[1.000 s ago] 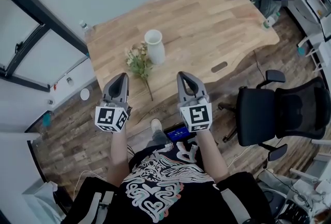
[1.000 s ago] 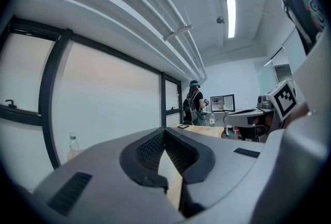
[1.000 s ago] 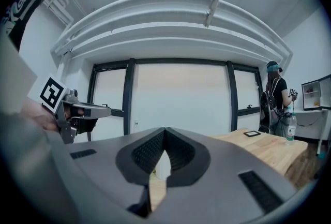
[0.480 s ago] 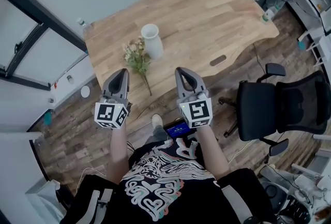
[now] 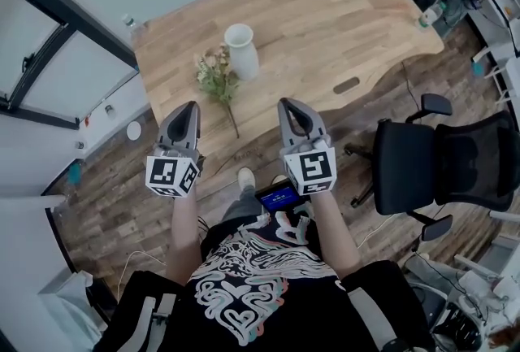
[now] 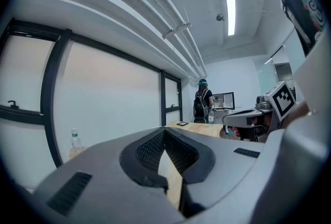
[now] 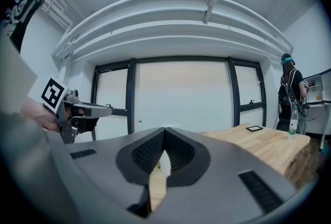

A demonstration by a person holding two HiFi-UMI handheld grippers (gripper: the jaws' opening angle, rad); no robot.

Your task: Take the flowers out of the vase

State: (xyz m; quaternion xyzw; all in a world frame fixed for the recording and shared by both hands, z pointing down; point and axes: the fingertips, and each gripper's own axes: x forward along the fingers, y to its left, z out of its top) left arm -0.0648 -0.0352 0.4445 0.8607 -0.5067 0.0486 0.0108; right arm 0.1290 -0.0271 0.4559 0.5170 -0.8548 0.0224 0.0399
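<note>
Flowers (image 5: 216,78) lie flat on the wooden table (image 5: 325,25), touching the left of the white vase (image 5: 241,52), already out of it by our reading. We hold the left gripper (image 5: 188,108) and right gripper (image 5: 290,105) level at the near edge, jaws pinched together on nothing. The stem runs back toward us, ending between them. The blooms sit ahead, nearer our left.

Left gripper (image 5: 188,106) and right gripper (image 5: 291,104): held out level, both closed, empty.
Side by side, roughly parallel, pointing away from the torso, well apart. Each pair of jaws meets at the tips. Left marker cube (image 5: 172,176) and right marker cube (image 5: 309,170) sit at the rear ends. Left forearm (image 5: 184,220) and right forearm (image 5: 329,230) bare, reaching forward; hands mostly hidden behind the cubes.
</note>
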